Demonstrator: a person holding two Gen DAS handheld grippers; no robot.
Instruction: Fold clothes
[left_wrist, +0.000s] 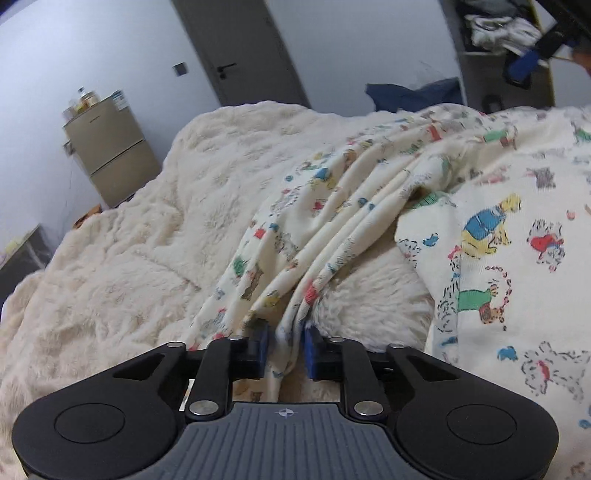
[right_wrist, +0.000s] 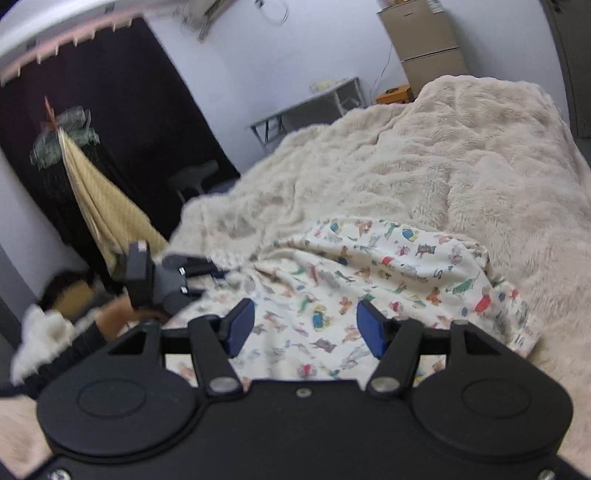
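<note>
On the bed's fluffy cream blanket (left_wrist: 110, 236) lies the cartoon-print garment (left_wrist: 509, 229), a bunched fold of it pinched between the clenched jaws of the left gripper (left_wrist: 286, 345), while the right gripper (right_wrist: 306, 325) hovers above the cloth with jaws released, and an open cabinet (left_wrist: 465, 62) holds heaped clothes (left_wrist: 498, 29).

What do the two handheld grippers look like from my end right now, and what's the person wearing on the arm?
Both are matte black linkage grippers with silver pivot pins and blue finger pads. The left gripper has a ribbed grey body plate bearing a small crosshair mark. The right gripper has a plain black body. A dark sleeve covers the arm in the right wrist view.
</note>
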